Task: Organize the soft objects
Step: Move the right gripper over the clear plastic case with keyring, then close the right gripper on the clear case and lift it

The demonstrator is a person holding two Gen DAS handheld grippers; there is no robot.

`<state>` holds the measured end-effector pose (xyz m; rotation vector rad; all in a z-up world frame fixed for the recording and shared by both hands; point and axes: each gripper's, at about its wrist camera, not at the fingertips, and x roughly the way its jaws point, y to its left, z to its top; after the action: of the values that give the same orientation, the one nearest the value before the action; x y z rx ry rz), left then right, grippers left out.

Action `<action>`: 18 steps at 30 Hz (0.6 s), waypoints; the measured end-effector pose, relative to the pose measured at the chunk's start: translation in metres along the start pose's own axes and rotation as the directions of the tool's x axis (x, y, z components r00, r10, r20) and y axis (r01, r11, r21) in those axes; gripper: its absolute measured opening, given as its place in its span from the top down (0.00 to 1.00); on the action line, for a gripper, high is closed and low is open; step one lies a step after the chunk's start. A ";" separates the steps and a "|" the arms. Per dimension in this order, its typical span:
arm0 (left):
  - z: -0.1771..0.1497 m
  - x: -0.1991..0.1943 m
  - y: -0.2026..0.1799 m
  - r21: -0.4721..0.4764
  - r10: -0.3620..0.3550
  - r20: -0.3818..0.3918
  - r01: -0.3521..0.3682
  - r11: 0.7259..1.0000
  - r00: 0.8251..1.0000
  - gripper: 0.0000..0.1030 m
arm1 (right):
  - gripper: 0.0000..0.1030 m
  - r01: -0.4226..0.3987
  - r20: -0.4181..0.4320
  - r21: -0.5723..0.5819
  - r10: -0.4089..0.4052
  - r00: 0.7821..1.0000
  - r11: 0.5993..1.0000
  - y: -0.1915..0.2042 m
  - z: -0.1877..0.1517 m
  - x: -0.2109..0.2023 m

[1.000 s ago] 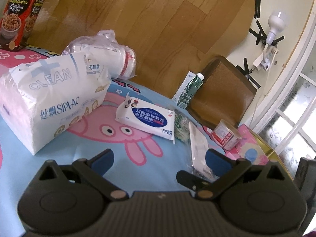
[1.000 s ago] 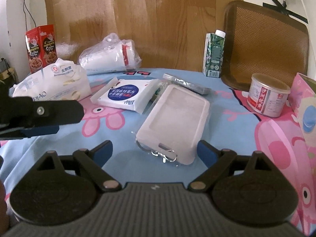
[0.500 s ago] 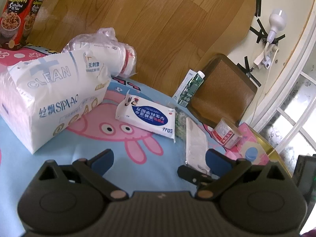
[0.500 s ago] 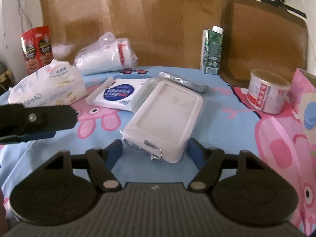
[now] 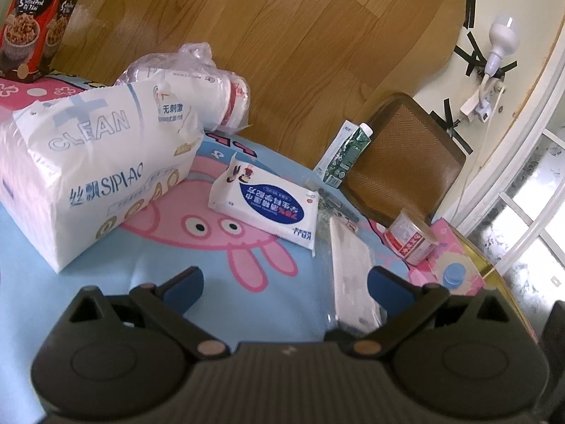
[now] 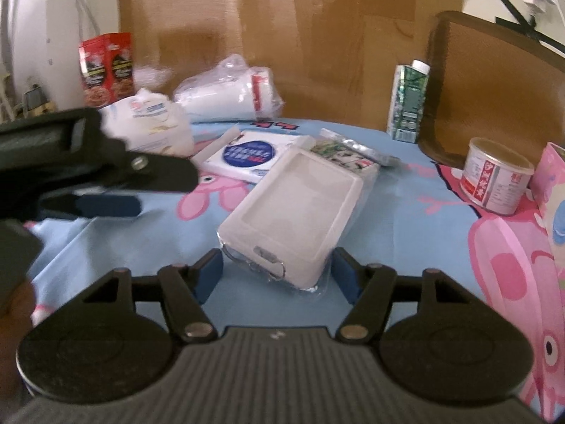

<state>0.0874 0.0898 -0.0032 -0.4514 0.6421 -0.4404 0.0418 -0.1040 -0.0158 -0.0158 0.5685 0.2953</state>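
Observation:
A pale soft pouch in clear wrap [image 6: 300, 205] lies on the blue cartoon tablecloth [image 6: 406, 212]. My right gripper [image 6: 279, 275] is open, its blue pads on either side of the pouch's near end, apparently not pressing it. The pouch shows edge-on in the left wrist view [image 5: 349, 272]. My left gripper [image 5: 286, 286] is open and empty above the cloth; it also shows at the left of the right wrist view [image 6: 106, 205]. A wet-wipes pack [image 5: 265, 205], a large tissue pack [image 5: 88, 176] and a bagged white roll [image 5: 197, 84] lie further back.
A green carton [image 6: 408, 102], a tin can [image 6: 494, 176] and a pink box [image 6: 554, 190] stand at the right. Red snack boxes [image 6: 106, 67] stand at the back left. A brown chair back [image 6: 494, 81] and a wooden board [image 5: 282, 35] rise behind the table.
My right gripper has moved forward so its pads now flank the pouch's near end. My left gripper has shifted slightly, staying open.

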 end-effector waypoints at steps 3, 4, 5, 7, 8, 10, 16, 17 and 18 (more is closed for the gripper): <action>0.000 0.000 0.000 0.002 0.001 -0.003 -0.001 1.000 1.000 0.00 | 0.32 -0.058 0.001 -0.037 0.058 0.998 0.998 0.001 -0.006 -0.012; -0.001 0.001 -0.001 0.002 0.002 -0.003 -0.002 1.000 1.000 0.00 | 0.32 -0.084 -0.001 -0.053 0.084 0.996 0.995 0.002 -0.008 -0.016; -0.001 0.001 -0.001 0.003 0.003 -0.003 -0.003 1.000 1.000 0.00 | 0.32 -0.109 -0.003 -0.074 0.109 0.994 0.991 0.004 -0.011 -0.021; -0.001 0.001 -0.001 0.004 0.004 -0.003 -0.004 1.000 1.000 0.00 | 0.31 -0.150 -0.010 -0.119 0.150 0.989 0.981 0.010 -0.018 -0.028; -0.001 0.001 0.000 0.004 0.004 -0.003 -0.004 1.000 1.000 0.00 | 0.31 -0.163 -0.009 -0.143 0.163 0.987 0.976 0.013 -0.021 -0.032; -0.001 0.001 0.000 0.001 0.005 -0.003 -0.005 1.000 1.000 0.00 | 0.29 -0.166 -0.006 -0.181 0.167 0.986 0.969 0.019 -0.024 -0.037; -0.001 0.000 0.001 -0.002 0.011 0.001 -0.011 1.000 1.000 0.00 | 0.23 -0.162 -0.003 -0.176 0.164 0.986 0.971 0.015 -0.028 -0.037; -0.001 0.000 0.001 -0.002 0.012 0.001 -0.012 1.000 1.000 0.00 | 0.22 -0.163 -0.003 -0.173 0.165 0.986 0.971 0.014 -0.029 -0.038; -0.001 0.000 0.001 -0.001 0.012 0.001 -0.012 1.000 1.000 0.00 | 0.21 -0.162 -0.003 -0.172 0.164 0.986 0.972 0.014 -0.029 -0.038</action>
<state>0.0870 0.0903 -0.0041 -0.4489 0.6438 -0.4284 -0.0079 -0.1040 -0.0192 -0.1346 0.5322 0.5041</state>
